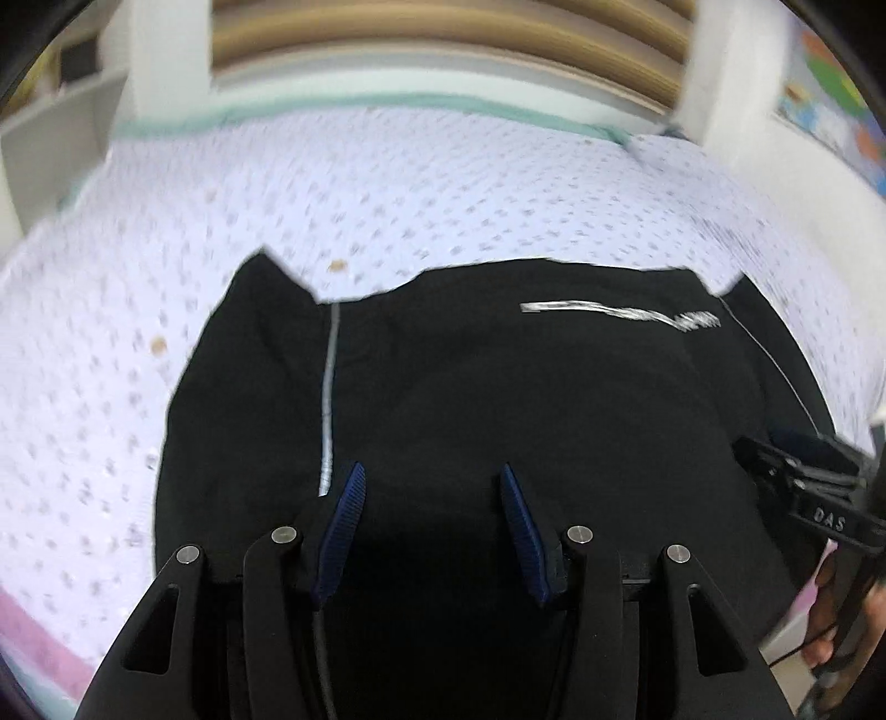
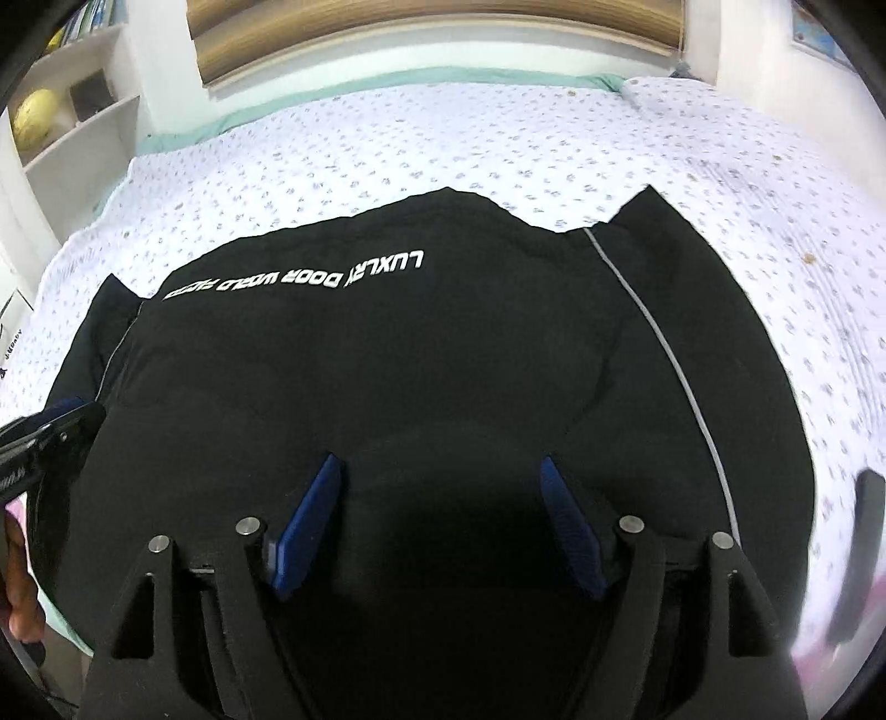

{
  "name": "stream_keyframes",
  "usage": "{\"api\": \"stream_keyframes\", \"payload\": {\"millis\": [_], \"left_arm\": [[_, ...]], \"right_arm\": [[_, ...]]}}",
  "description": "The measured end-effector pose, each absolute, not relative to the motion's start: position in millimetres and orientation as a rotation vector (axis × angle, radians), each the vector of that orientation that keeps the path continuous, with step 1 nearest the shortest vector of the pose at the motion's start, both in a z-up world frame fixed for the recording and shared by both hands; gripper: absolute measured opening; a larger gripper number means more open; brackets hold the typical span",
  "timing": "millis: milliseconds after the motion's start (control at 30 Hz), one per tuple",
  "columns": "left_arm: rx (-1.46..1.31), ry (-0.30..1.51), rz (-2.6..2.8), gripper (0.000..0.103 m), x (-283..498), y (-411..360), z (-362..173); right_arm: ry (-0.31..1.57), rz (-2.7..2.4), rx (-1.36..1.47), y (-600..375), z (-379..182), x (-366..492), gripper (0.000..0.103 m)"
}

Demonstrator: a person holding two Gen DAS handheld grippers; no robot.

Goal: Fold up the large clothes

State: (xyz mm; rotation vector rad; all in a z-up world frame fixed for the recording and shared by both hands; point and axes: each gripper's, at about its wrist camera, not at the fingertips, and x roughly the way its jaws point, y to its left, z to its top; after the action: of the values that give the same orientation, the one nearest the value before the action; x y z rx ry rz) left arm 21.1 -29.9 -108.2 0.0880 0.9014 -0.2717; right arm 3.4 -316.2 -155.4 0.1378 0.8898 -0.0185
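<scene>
A large black garment [image 1: 498, 376] with white lettering and grey piping lies spread flat on the bed; it also shows in the right wrist view [image 2: 387, 360]. My left gripper [image 1: 432, 476] is open and empty, with its blue pads hovering over the garment's near part. My right gripper [image 2: 437, 471] is open and empty, also above the near part of the black cloth. The right gripper shows at the right edge of the left wrist view [image 1: 803, 476]. The left gripper shows at the left edge of the right wrist view [image 2: 50, 432].
The bed has a white sheet with small grey dots [image 2: 387, 138] and a mint edge [image 2: 387, 77]. A wooden headboard [image 2: 443, 33] and white posts stand behind. A white shelf with a yellow object [image 2: 36, 119] is at the left.
</scene>
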Motion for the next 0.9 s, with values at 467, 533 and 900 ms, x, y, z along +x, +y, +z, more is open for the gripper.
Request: {"api": "stream_keyframes", "payload": {"millis": [467,533,900], "left_arm": [[0.089,0.682,-0.224,0.053,-56,-44,-42],[0.080,0.660,-0.234,0.053,-66,-45,-32],[-0.008,0.610,-0.251,0.053,-84,-39,-5]], "right_arm": [[0.721,-0.081,0.088,-308,-92,-44,0.081],[0.702,-0.078,0.079,-301,-83,-52,0.081],[0.582,-0.051,-0.009,-262,-42,-81,0.092]]}}
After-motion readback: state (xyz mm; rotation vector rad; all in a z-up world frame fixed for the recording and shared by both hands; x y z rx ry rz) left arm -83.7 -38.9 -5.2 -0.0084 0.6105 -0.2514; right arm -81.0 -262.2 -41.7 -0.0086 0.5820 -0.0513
